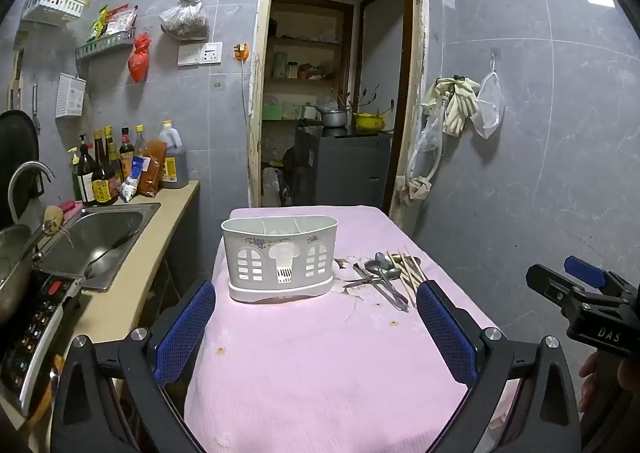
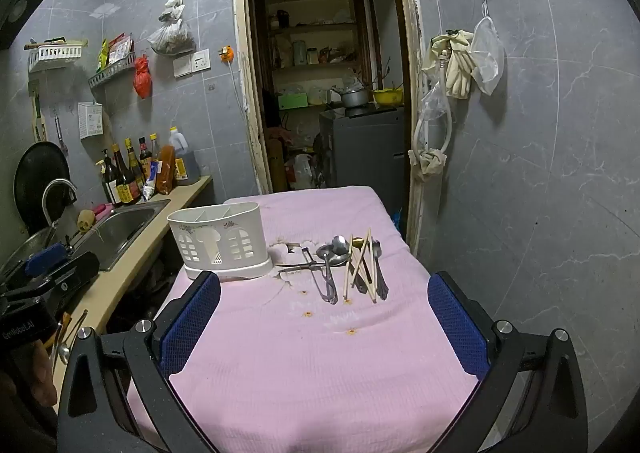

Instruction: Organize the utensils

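A desk draped in a pink woven cloth (image 1: pixel 320 353) fills the lower middle of both views, its near edge cut off by the frame. Toward the far end, left of centre, stands a white plastic three-compartment utensil caddy (image 1: pixel 280 257); its compartments look empty, though their floors are hidden by the walls. Just right of it, in the middle of the frame, lies a loose heap of metal spoons, tongs and pale wooden chopsticks (image 2: pixel 352 265), overlapping so that single pieces are hard to count.

The left hand-held gripper (image 1: pixel 316 333) hangs over the near cloth, tilted down, its blue-padded fingers (image 1: pixel 186 333) spread wide with nothing between them. The right hand-held gripper (image 2: pixel 324 329) is likewise tilted down, wide open and empty, above the cloth short of the utensils. The person's hands are mostly out of frame.
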